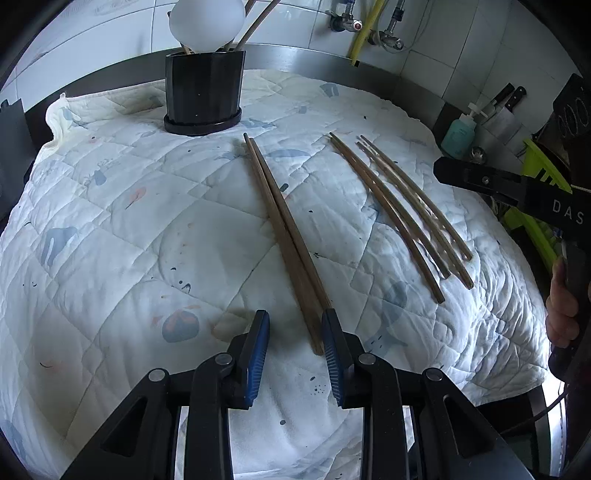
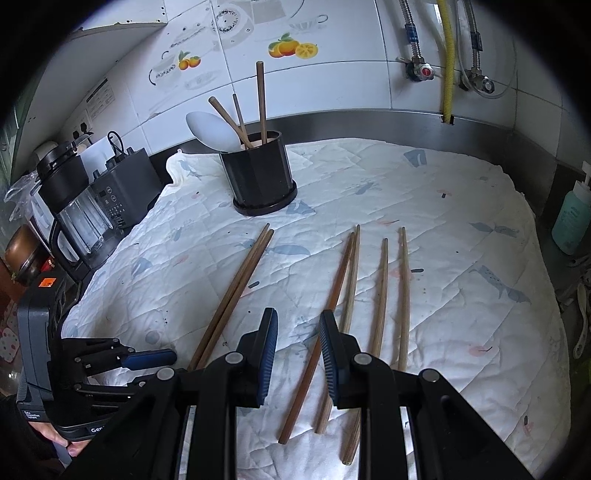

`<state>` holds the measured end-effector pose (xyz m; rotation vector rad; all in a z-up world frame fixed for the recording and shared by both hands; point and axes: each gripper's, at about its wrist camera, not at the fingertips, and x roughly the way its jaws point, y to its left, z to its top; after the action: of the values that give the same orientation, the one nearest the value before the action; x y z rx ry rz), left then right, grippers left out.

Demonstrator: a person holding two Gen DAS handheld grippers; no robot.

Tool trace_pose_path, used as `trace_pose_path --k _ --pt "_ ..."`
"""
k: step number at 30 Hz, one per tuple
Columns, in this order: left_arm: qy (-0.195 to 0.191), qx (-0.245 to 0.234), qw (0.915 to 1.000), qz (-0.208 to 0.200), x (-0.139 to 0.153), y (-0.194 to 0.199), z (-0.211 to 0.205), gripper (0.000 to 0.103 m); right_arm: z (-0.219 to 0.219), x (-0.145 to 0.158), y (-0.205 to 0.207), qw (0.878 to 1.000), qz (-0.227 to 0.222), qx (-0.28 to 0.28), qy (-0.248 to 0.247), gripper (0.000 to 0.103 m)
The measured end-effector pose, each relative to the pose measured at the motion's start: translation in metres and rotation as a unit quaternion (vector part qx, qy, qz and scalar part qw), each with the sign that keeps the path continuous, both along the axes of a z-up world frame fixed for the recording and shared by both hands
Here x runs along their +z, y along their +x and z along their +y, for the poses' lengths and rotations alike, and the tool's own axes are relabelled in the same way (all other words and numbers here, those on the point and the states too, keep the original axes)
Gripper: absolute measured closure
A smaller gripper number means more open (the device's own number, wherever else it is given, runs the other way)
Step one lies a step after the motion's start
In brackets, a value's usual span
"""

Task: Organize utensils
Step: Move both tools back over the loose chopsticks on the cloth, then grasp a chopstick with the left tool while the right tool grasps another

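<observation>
A black utensil holder (image 1: 204, 94) (image 2: 260, 173) stands at the back of the quilted cloth (image 1: 129, 221) (image 2: 461, 258), holding a white spoon (image 1: 207, 23) (image 2: 212, 131) and three brown chopsticks (image 2: 260, 99). A dark pair of chopsticks (image 1: 284, 236) (image 2: 236, 288) lies mid-cloth. Several lighter chopsticks (image 1: 399, 218) (image 2: 369, 295) lie to its right. My left gripper (image 1: 295, 332) is open, low over the near ends of the dark pair; it also shows in the right wrist view (image 2: 147, 358). My right gripper (image 2: 298, 332) is open above the lighter chopsticks; it also shows in the left wrist view (image 1: 480, 181).
A blender (image 2: 70, 214) and black appliance (image 2: 125, 188) stand left of the cloth. A teal soap bottle (image 2: 572, 218) (image 1: 460, 134) and knives (image 1: 506, 103) are at the right. Pipes and valves (image 2: 443, 70) run on the tiled wall.
</observation>
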<state>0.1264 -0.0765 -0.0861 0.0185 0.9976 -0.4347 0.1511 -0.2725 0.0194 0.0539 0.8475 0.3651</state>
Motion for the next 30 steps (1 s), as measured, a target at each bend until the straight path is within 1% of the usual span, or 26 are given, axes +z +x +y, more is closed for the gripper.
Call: trace_pose_path --k 5,8,10,12,14,16,19,21,24,27,30 --pt "0.029 0.005 0.9991 -0.029 -0.001 -0.009 -0.009 0.072 -0.001 -0.004 -0.001 1.0 0.006 -0.003 0.003 0.077" --pt "0.042 0.009 0.998 -0.047 -0.003 -0.014 -0.014 0.074 -0.002 -0.008 -0.001 1.0 0.011 -0.004 0.004 0.077" --pt "0.065 0.008 0.9954 -0.069 -0.005 -0.02 -0.021 0.078 -0.002 -0.01 -0.002 1.0 0.014 -0.005 0.004 0.077" --pt "0.075 0.011 0.9937 -0.082 -0.006 -0.022 -0.025 0.081 -0.003 -0.013 -0.002 1.0 0.018 -0.007 0.005 0.077" --pt "0.065 0.018 0.9943 -0.082 -0.007 -0.02 -0.023 0.085 -0.003 -0.014 -0.003 1.0 0.02 -0.009 0.007 0.077" --pt "0.051 0.024 0.9954 -0.078 -0.007 -0.016 -0.017 0.093 -0.003 -0.015 -0.003 1.0 0.022 -0.01 0.008 0.077" --pt "0.024 0.022 0.9971 -0.068 -0.006 -0.009 -0.008 0.094 -0.004 -0.017 -0.002 1.0 0.024 -0.011 0.008 0.077" --pt "0.014 0.011 0.998 -0.061 -0.005 -0.006 -0.006 0.094 -0.004 -0.018 -0.002 1.0 0.026 -0.011 0.009 0.077" --pt "-0.009 0.006 0.9991 -0.04 -0.004 0.005 0.0 0.094 -0.005 -0.022 0.0 0.999 0.031 -0.013 0.009 0.077" --pt "-0.015 0.007 0.9994 -0.031 -0.005 0.016 0.002 0.094 -0.005 -0.024 0.002 0.999 0.035 -0.015 0.012 0.077" --pt "-0.01 0.007 0.9995 -0.028 -0.005 0.021 0.0 0.093 -0.005 -0.025 0.004 0.999 0.036 -0.014 0.013 0.077"
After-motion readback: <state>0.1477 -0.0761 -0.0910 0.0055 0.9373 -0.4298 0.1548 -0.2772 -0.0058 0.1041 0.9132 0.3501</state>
